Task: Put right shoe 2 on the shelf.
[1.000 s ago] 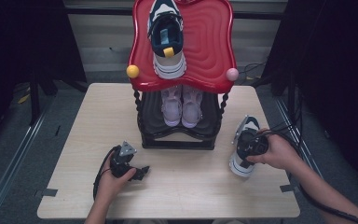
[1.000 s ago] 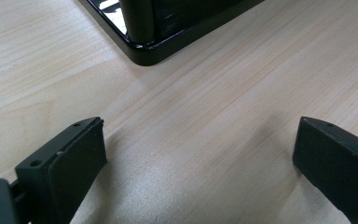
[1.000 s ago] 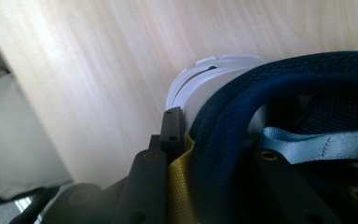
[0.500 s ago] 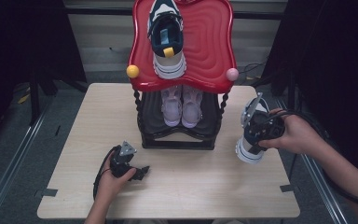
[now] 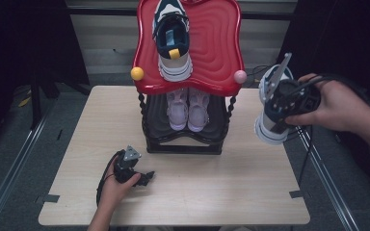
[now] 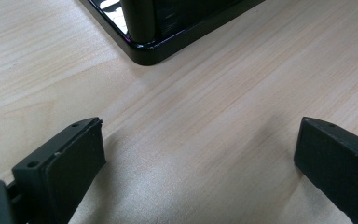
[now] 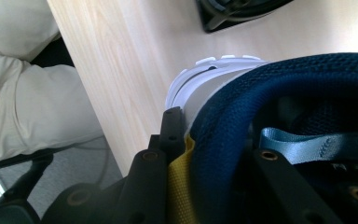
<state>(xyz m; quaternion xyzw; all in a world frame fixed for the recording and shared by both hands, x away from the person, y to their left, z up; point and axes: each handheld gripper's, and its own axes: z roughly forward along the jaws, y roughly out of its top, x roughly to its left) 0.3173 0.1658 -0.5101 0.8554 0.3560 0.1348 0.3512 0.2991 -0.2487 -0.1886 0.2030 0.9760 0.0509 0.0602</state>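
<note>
Right gripper (image 5: 280, 98): clamped on navy mesh sneaker (image 5: 271, 126), white sole, at its heel collar | we judge it light, soft-walled, liable to swing | left gripper (image 6: 200, 158): open, empty.

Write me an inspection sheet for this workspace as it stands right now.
Surface: pale wooden table, bare around the stand.
Job's things: navy and white sneaker held off the table at the right edge; its match lies on the glossy red top shelf of the black two-tier stand; a pale pink pair sits on the lower shelf.
Clutter: nothing seen.
Grippers: right gripper clamped on the held sneaker's heel collar; left gripper open, low over the table.
Cables: black cable loops from the left gripper; another hangs from the right.
Surroundings: dark curtains, grey floor.
</note>
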